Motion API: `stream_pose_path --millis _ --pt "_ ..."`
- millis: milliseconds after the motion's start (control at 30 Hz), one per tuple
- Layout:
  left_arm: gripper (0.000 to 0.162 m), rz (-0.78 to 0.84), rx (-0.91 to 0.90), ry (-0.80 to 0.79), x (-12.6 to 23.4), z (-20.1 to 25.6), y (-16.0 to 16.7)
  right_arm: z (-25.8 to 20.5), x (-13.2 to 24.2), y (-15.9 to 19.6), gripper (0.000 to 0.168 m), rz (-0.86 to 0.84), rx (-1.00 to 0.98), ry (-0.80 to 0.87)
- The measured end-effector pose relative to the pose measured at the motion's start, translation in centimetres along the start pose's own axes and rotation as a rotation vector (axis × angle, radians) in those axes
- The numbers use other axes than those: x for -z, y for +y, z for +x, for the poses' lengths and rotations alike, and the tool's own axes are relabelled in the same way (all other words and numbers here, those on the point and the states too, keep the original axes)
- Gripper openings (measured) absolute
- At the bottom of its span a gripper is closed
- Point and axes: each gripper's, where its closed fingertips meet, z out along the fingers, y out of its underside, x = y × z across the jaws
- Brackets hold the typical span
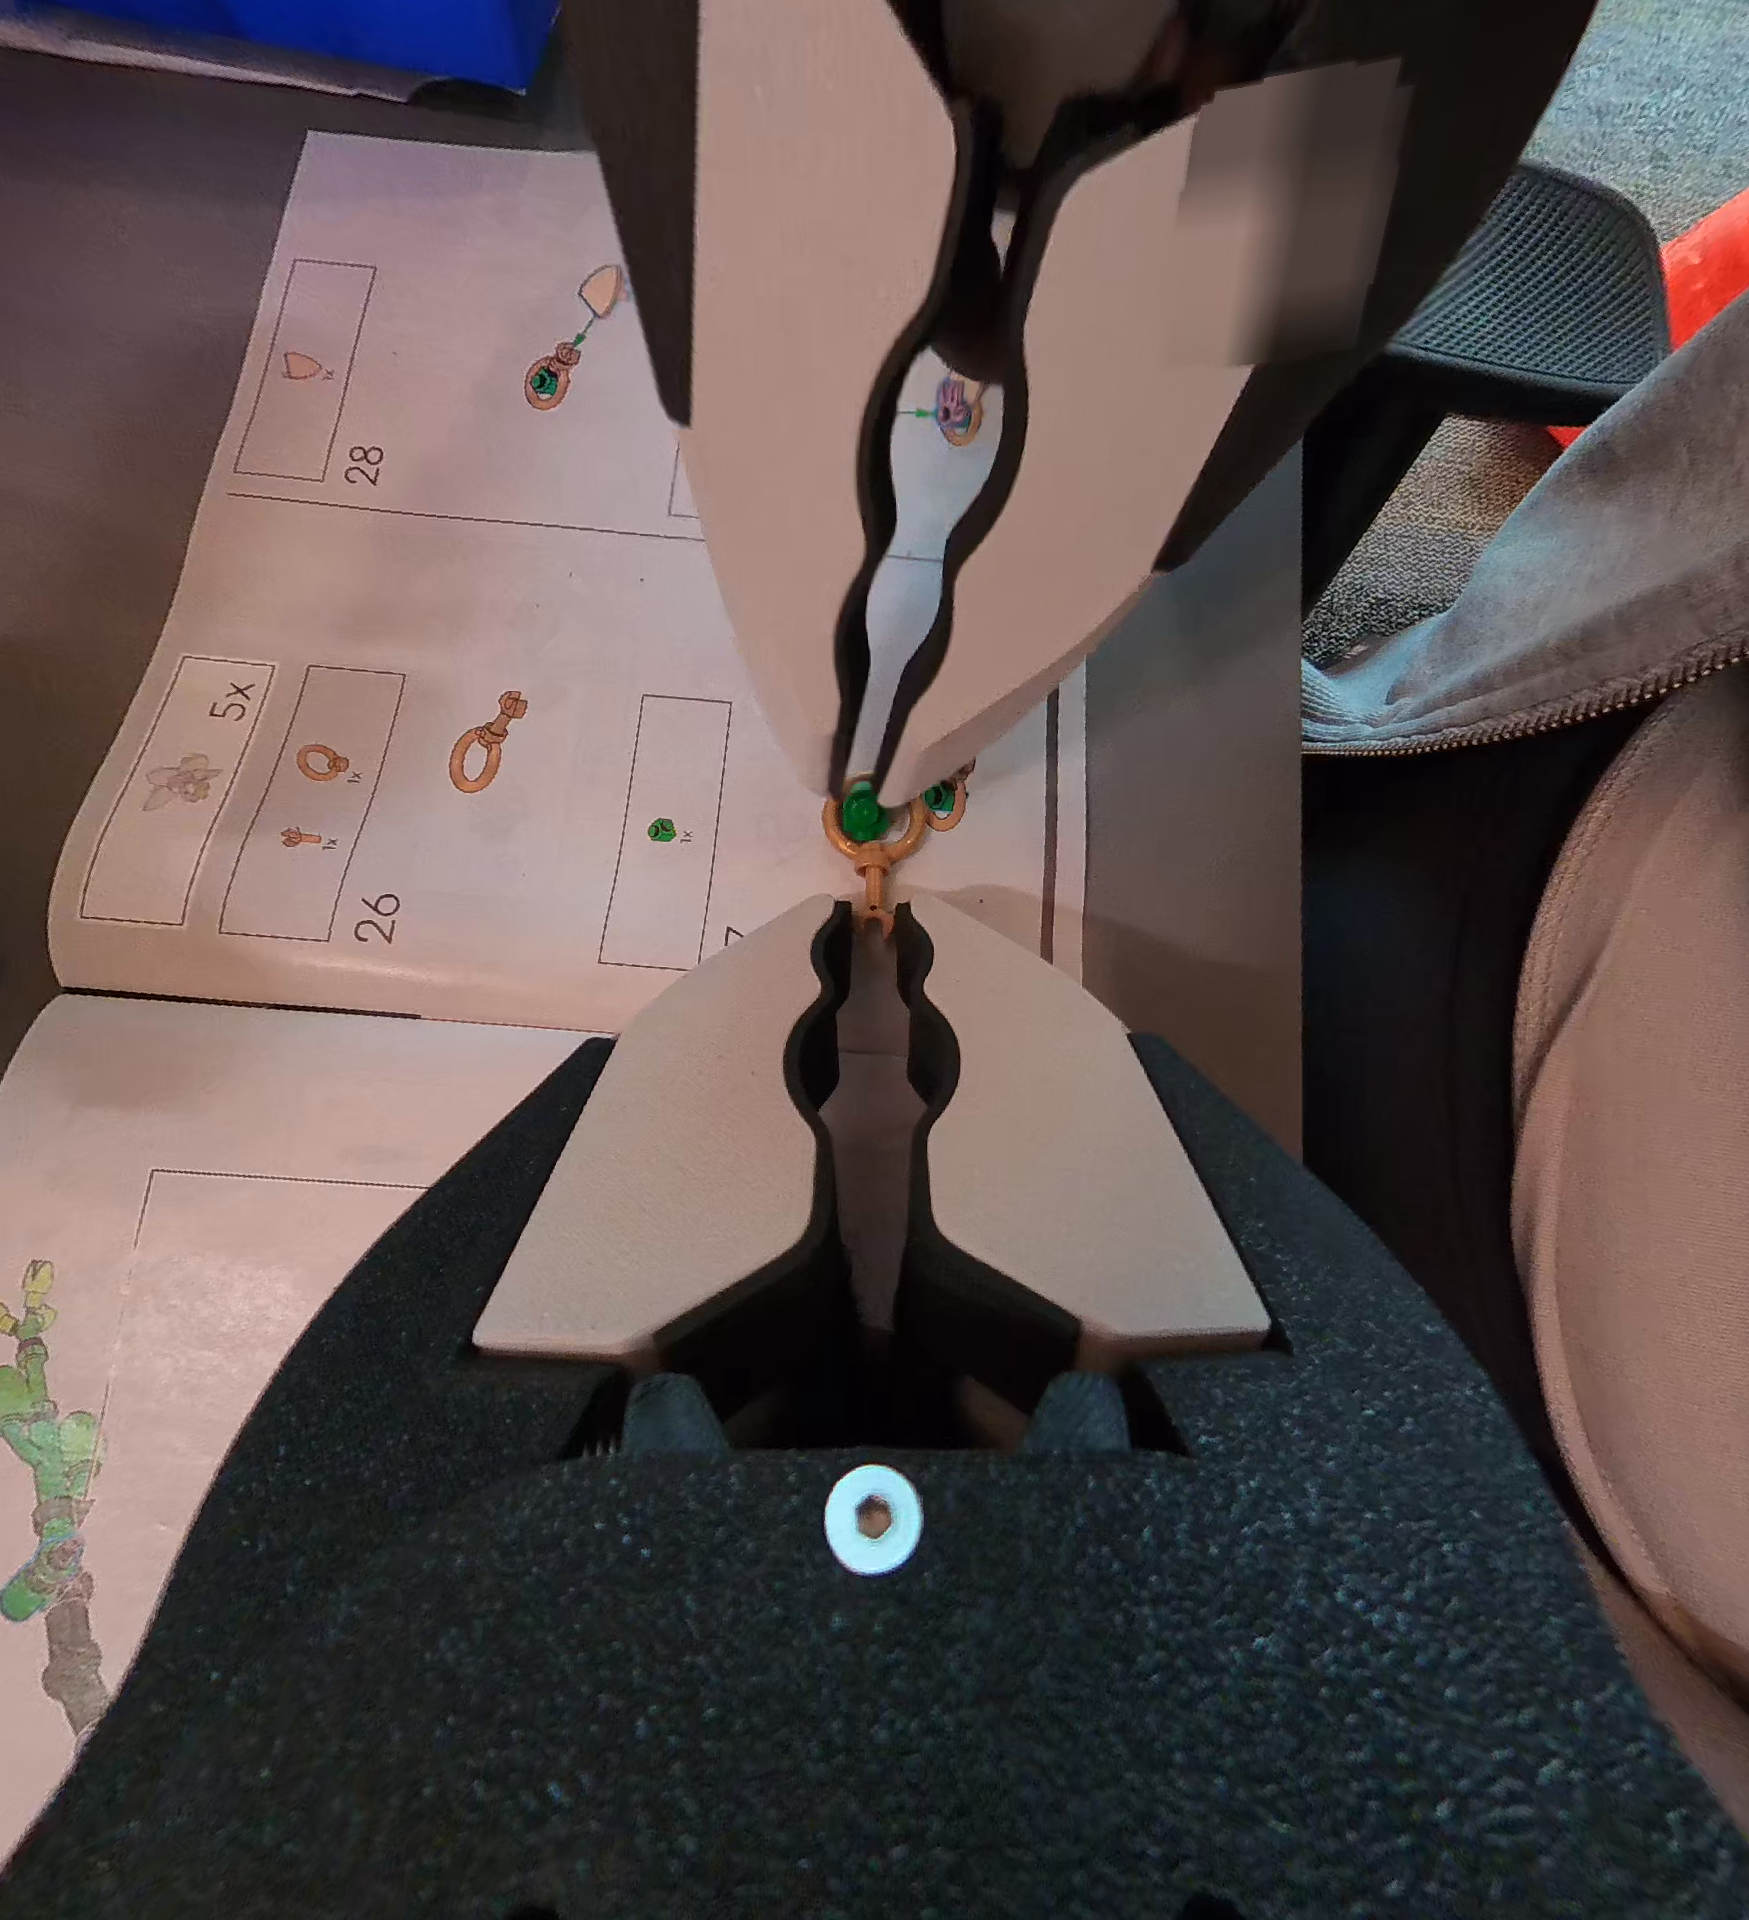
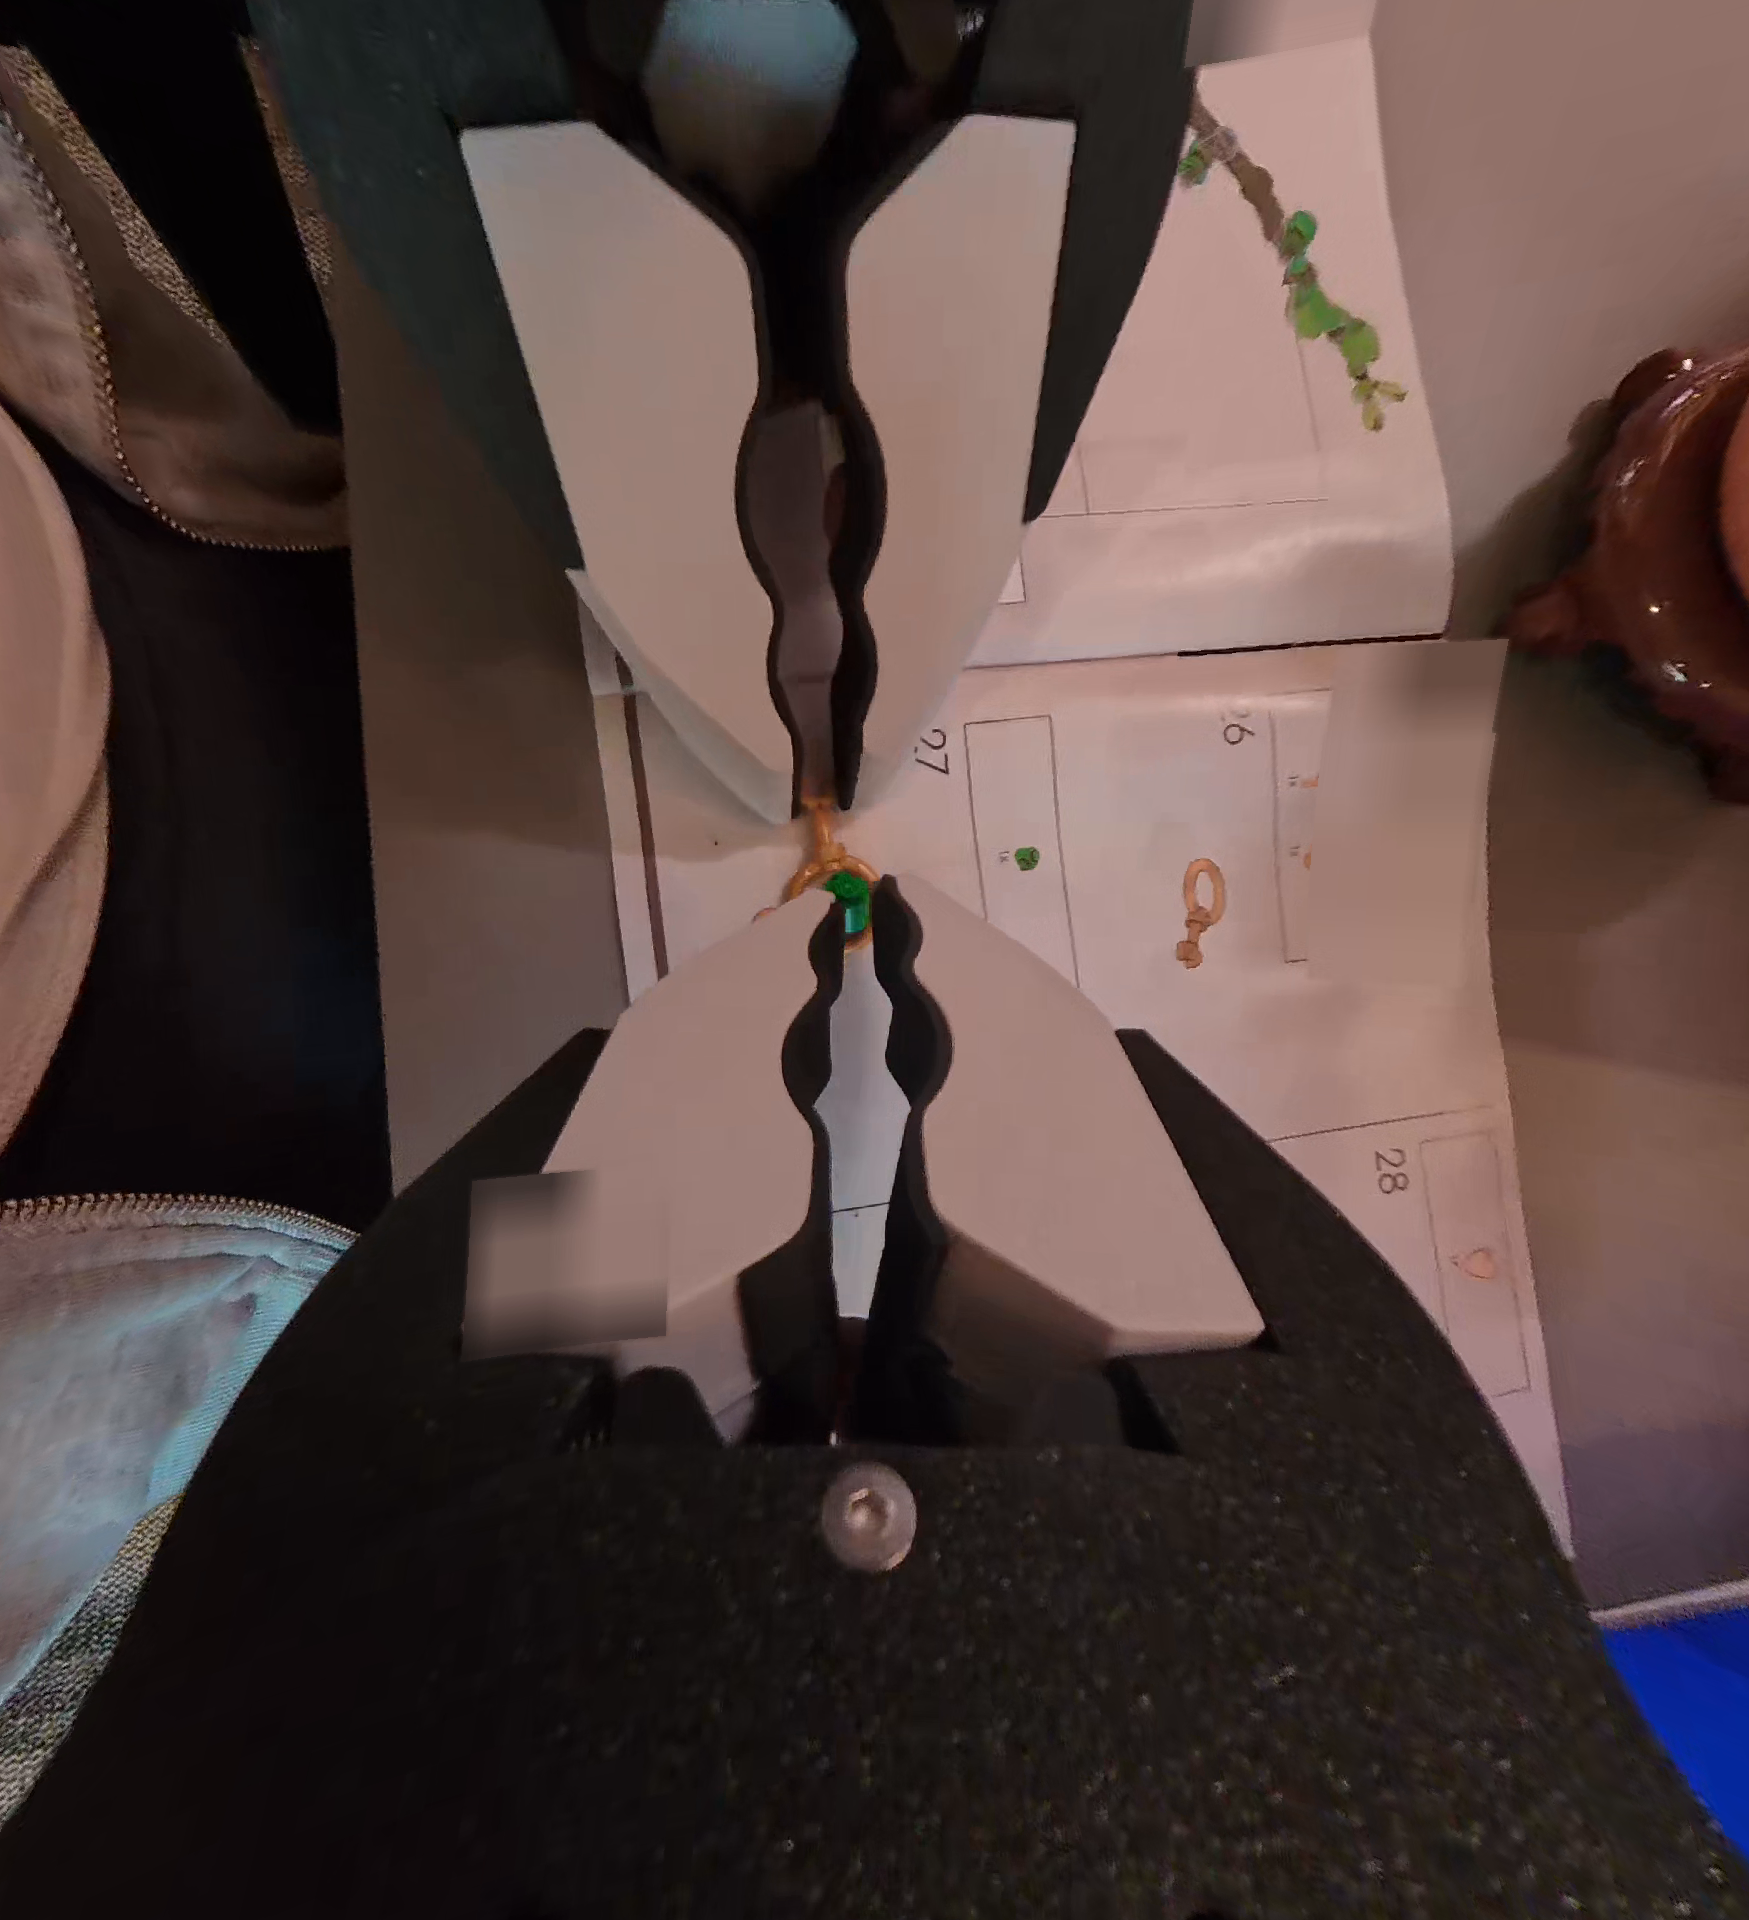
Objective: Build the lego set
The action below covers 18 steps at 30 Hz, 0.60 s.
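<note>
A tan ring piece with a short stem (image 1: 875, 862) hangs in the air over the open instruction booklet (image 1: 434, 623). My left gripper (image 1: 872, 916) is shut on its stem from below. My right gripper (image 1: 862, 784) comes in from the top of the left wrist view and is shut on a small green stud (image 1: 859, 816) that sits in the ring. In the right wrist view my right gripper (image 2: 854, 902) holds the green stud (image 2: 849, 894) at the ring (image 2: 816, 854). There the left gripper (image 2: 823, 800) pinches the stem from the top. The two grippers' tips nearly touch.
The booklet (image 2: 1161, 1039) lies on a grey table. A glossy brown built piece (image 2: 1670, 582) stands beyond the booklet's edge. A blue object (image 2: 1732, 1725) is at the table's far side. A person's zipped grey jacket (image 1: 1628, 623) and a black mesh chair (image 1: 1535, 301) are close by. Less than 4 cm separates the two grippers' tips.
</note>
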Motion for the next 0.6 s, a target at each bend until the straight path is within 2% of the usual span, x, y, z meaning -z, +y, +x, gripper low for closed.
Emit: stream_pose_path --millis 600 --pt "0.007 0.006 0.021 0.001 0.01 -0.02 -0.01 -0.27 -0.19 0.34 0.004 -0.008 0.021 -0.04"
